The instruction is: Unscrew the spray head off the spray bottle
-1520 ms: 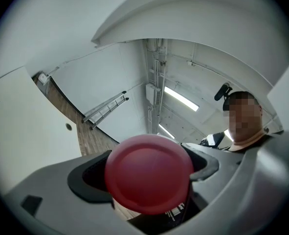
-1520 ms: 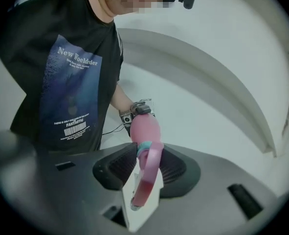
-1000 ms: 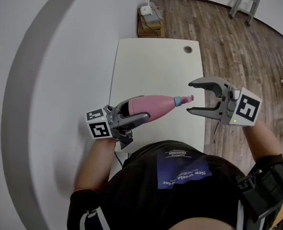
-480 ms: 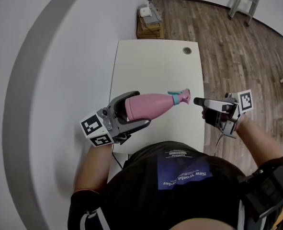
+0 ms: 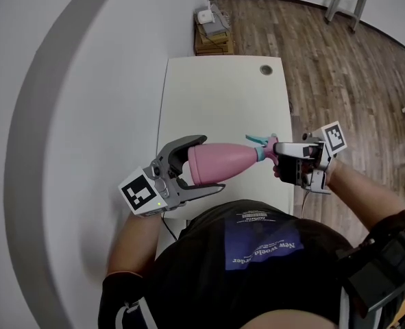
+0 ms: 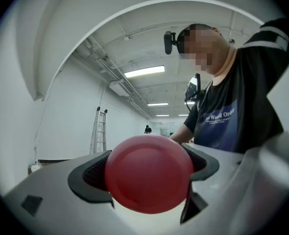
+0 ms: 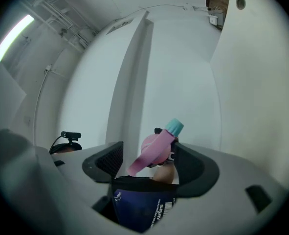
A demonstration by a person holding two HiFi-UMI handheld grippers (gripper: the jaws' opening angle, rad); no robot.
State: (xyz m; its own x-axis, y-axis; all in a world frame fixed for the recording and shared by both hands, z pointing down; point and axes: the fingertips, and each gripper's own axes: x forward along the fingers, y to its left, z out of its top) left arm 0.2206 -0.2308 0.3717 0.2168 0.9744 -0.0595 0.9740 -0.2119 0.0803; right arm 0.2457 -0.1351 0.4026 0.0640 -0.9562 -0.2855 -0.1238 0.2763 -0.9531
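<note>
Evidently unscrewing remains: your left gripper [image 5: 210,163] clamps the pink spray bottle [image 5: 223,162] level over the table [image 5: 216,94]; your right gripper [image 5: 279,157], jaws just opened wide, straddles the attached spray head [image 5: 262,149] ungripped.

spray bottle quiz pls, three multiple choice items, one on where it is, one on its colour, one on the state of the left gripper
1. Where is the spray bottle?
A. standing upright on the floor
B. held level in the air above the table
C. lying on a shelf

2. What colour is the bottle's body?
A. pink
B. yellow
C. black

3. How is the left gripper?
A. open and empty
B. out of every view
C. shut on the bottle's wide end

Answers:
1 B: the head view shows the bottle lying level over the near part of the table, carried by the gripper.
2 A: the body is pink in the head view.
3 C: the left gripper view shows both pads against the bottle's round base.
</note>
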